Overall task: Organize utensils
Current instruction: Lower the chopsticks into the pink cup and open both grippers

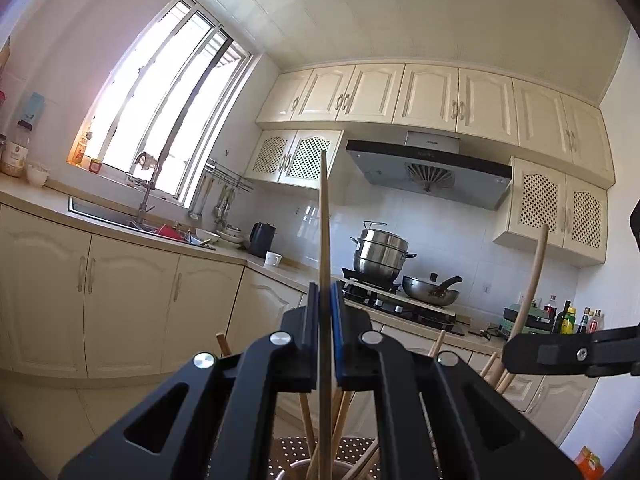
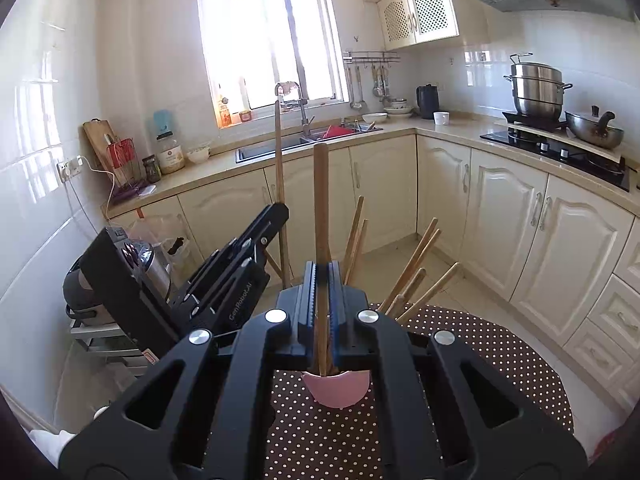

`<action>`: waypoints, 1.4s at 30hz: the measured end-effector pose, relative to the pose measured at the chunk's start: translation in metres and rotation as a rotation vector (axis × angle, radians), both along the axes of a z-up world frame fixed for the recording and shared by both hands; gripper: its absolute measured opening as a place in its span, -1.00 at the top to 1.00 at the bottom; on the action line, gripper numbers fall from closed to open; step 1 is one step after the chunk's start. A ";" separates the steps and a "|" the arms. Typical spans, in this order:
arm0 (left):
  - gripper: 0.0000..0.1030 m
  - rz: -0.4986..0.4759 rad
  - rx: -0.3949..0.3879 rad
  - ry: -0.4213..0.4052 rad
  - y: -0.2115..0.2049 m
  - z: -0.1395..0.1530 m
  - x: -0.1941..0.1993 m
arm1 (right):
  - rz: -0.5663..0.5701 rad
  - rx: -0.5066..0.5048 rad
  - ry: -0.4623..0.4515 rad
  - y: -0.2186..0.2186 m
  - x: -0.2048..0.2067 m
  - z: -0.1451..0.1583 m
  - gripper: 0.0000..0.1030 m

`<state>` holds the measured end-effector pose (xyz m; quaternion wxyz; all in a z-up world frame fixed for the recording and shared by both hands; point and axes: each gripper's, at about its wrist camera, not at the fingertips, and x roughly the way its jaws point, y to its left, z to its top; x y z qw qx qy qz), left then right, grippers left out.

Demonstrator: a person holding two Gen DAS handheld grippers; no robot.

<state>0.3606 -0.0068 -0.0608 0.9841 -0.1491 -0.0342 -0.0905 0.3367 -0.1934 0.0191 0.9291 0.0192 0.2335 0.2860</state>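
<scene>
A home kitchen: cream cabinets (image 2: pixel 516 216) run under an L-shaped counter, with a sink (image 2: pixel 276 146) below the window (image 2: pixel 268 36) at 12 o'clock, a gas hob (image 2: pixel 560 150) carrying a steel steamer pot (image 2: pixel 534 88) and wok (image 2: pixel 592 130) at 2 o'clock, and a range hood (image 1: pixel 428 170).

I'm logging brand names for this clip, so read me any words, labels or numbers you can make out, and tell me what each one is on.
"GenRobot.AI": white print on the black body of the left tongs, seen from the right wrist.
Range hood: a small mark on its front, too small to read.
Bottle labels by the stove: too small to read.
Jar label on the counter: blurred.
</scene>
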 end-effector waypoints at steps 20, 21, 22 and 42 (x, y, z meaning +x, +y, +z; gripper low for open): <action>0.88 -0.006 0.063 0.074 -0.004 -0.030 -0.004 | 0.008 0.008 0.044 0.000 0.007 -0.017 0.88; 0.88 -0.013 0.069 0.083 -0.004 -0.031 -0.005 | 0.008 0.009 0.044 0.000 0.006 -0.017 0.88; 0.88 -0.019 0.075 0.091 -0.004 -0.033 -0.007 | 0.007 0.009 0.046 0.000 0.006 -0.018 0.88; 0.12 -0.069 0.118 0.189 0.002 -0.030 -0.035 | -0.046 0.013 0.100 0.004 0.008 -0.040 0.87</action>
